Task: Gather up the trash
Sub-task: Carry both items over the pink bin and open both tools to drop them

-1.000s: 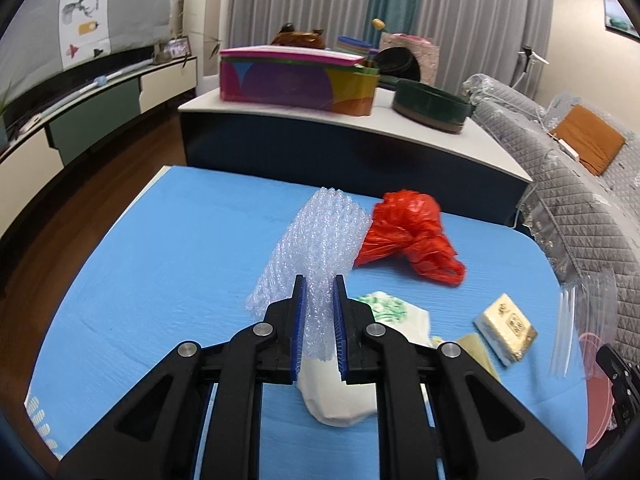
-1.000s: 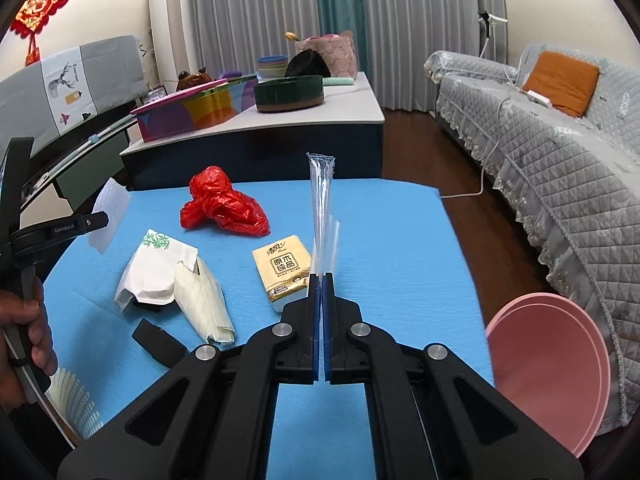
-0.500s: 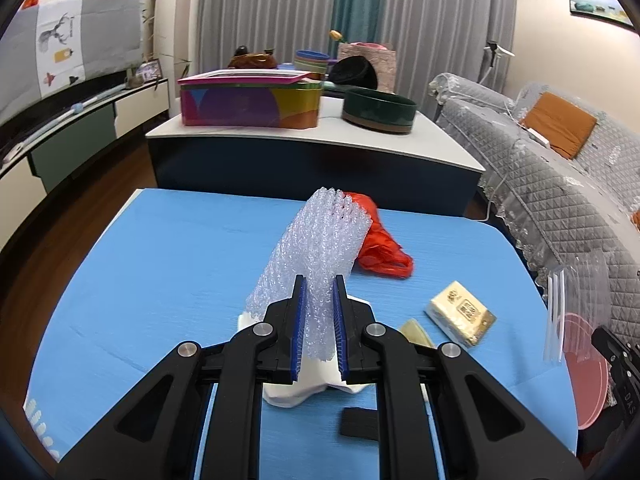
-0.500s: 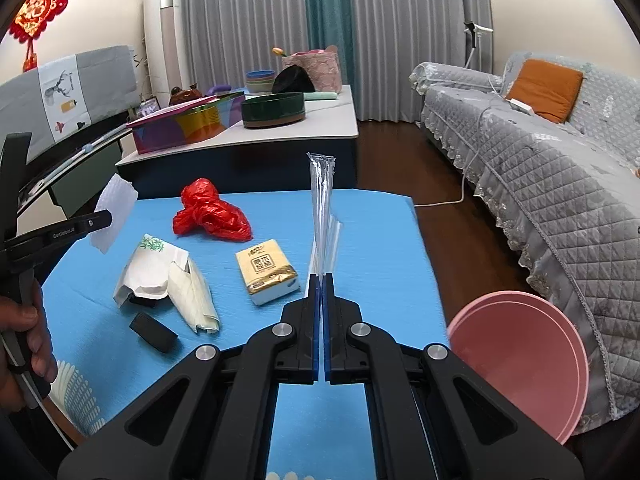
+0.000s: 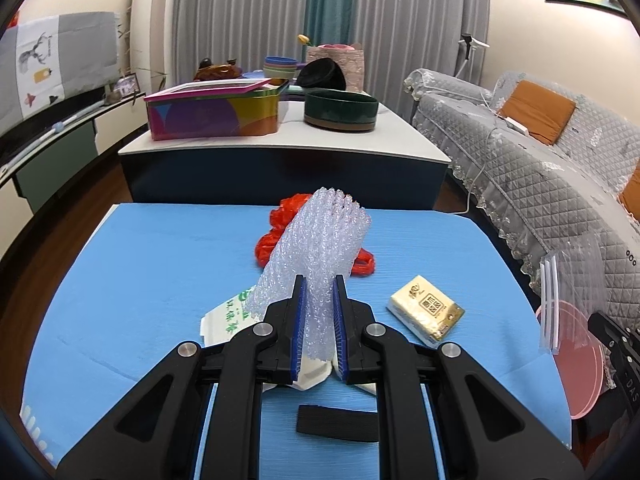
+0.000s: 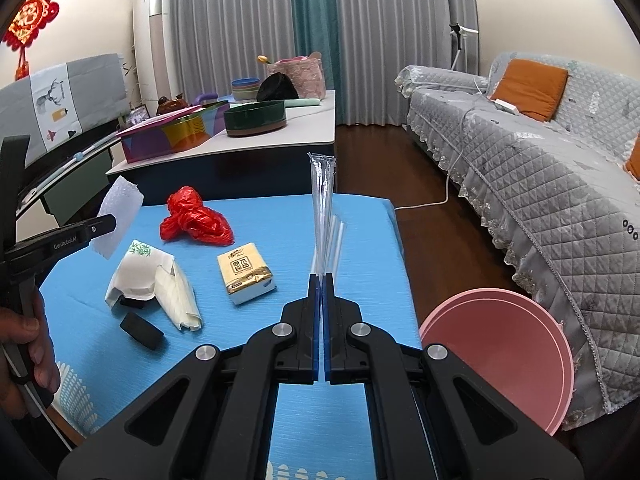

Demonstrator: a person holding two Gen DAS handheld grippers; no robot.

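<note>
Left wrist: bubble wrap [image 5: 320,252] pinched between left gripper [image 5: 319,312] fingers.

Grey curtains [image 6: 248,20] with teal panel, quilted grey sofa [image 6: 540,152], dark wood floor [image 6: 384,152], cream walls

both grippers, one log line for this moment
left gripper: shut on bubble wrap | right gripper: shut on clear zip bag | both held above blue table

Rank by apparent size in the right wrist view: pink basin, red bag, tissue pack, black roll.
1. pink basin, though it is nearest the camera
2. red bag
3. tissue pack
4. black roll
</note>
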